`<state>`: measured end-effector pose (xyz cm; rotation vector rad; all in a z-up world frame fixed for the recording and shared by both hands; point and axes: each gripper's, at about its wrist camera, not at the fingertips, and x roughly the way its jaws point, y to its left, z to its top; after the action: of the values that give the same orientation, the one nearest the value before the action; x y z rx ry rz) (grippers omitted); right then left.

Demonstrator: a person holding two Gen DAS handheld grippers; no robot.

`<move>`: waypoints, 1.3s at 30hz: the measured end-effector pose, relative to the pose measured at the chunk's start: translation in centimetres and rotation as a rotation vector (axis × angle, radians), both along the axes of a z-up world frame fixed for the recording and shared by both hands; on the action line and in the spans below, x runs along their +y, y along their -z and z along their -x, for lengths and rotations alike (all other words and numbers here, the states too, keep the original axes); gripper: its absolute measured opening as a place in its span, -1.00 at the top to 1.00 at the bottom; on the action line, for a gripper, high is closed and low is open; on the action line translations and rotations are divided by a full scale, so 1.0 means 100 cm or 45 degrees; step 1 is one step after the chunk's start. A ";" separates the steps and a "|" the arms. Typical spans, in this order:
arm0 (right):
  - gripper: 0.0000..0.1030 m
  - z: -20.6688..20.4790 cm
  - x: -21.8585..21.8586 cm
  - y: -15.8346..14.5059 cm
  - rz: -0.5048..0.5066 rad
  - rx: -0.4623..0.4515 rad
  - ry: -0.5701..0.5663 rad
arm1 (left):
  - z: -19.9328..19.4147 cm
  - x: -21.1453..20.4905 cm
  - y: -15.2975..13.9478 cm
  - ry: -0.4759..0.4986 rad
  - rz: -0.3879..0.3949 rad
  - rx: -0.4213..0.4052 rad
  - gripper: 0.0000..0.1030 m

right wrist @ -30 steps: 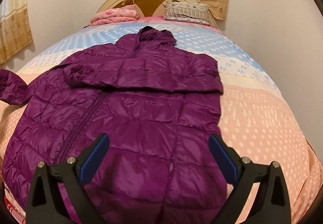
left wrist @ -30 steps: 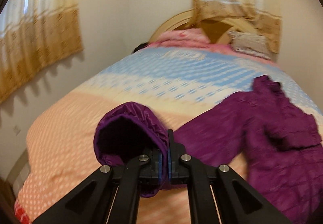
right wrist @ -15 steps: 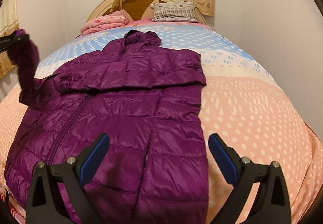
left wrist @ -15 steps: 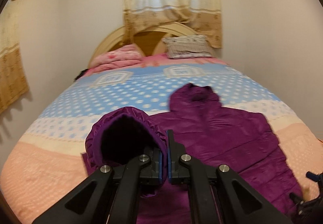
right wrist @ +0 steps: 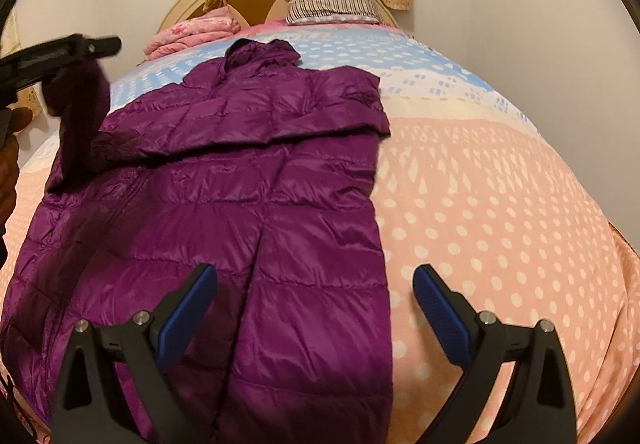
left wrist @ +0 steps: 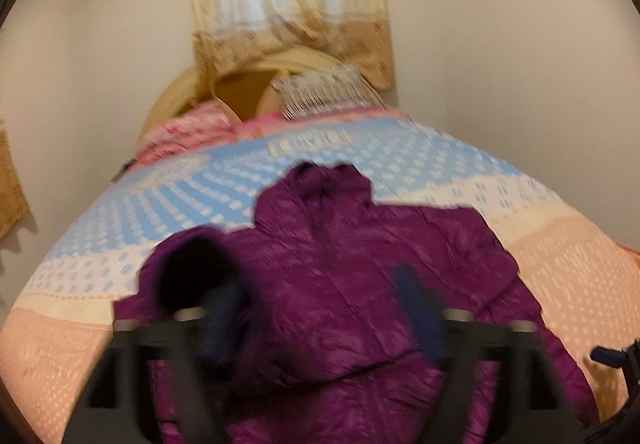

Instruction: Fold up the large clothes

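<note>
The bed (right wrist: 500, 204) wears a dotted pink and blue cover. A purple jacket (right wrist: 260, 204) lies flat across its middle. At the head edge rest a striped pillow (right wrist: 332, 4) and a folded pink blanket (right wrist: 192, 32).

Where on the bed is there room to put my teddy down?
The pink spotted bedspread right of the purple jacket is bare. So is the blue strip between the hood and the pillow. The left side is crowded: jacket, lifted sleeve and left gripper.
</note>
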<state>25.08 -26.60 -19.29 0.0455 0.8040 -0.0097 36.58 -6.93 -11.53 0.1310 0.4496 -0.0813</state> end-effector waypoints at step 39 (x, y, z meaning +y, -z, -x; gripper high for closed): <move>-0.95 -0.018 -0.007 -0.025 0.133 0.088 0.089 | -0.026 -0.075 0.050 -0.077 -0.302 0.376 -0.70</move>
<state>26.92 -27.33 -16.79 -0.0255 0.8695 -0.1194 39.20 -14.47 -16.57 0.3408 0.7576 0.0134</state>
